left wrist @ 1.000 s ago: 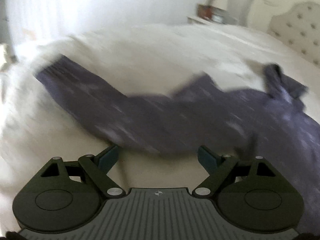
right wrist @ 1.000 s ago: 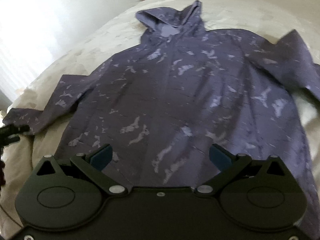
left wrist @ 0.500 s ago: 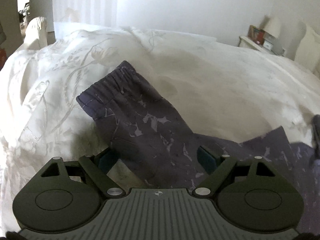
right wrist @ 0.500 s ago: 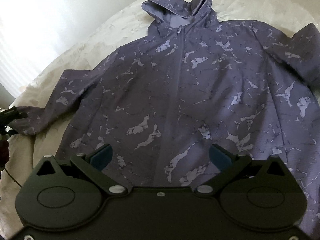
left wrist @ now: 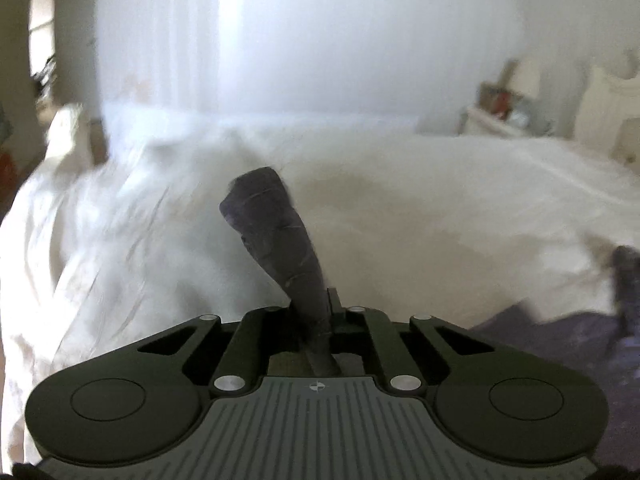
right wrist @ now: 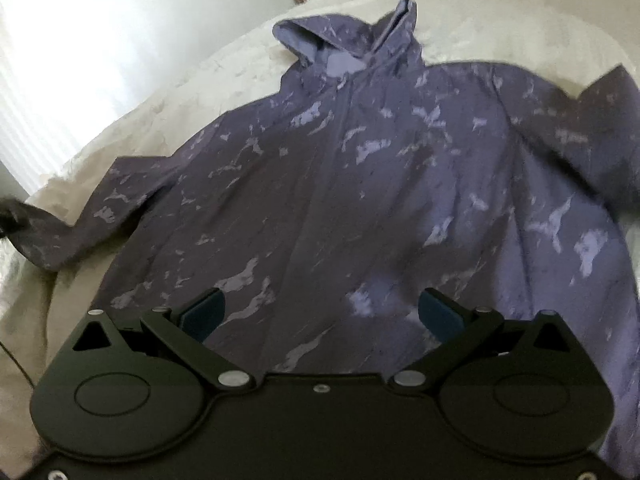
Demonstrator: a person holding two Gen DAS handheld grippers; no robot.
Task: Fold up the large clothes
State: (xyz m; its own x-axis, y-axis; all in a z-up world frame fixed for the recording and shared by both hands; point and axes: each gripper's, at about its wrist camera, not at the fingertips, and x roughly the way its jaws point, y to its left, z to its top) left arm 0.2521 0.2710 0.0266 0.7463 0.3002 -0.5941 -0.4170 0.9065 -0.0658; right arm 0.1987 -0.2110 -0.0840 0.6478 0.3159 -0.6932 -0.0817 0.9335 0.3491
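Hooded jacket [right wrist: 360,200], purple with pale marbling, lies spread face-up on the white bedspread [right wrist: 160,120], hood [right wrist: 344,36] toward 12 o'clock in the right wrist view. Body and right-hand sleeve lie flat and unfolded; no fold is yet laid, so the task appears to be at its first step, a sleeve fold, with the body folds all left to do. Left gripper [left wrist: 320,312]: jaws closed tight on the cuff end of the sleeve [left wrist: 276,232], which stands up toward 12 o'clock, lifted off the bedspread. Right gripper [right wrist: 320,312]: jaws wide apart, holding nothing, poised above the lower front; contact with the cloth cannot be told.
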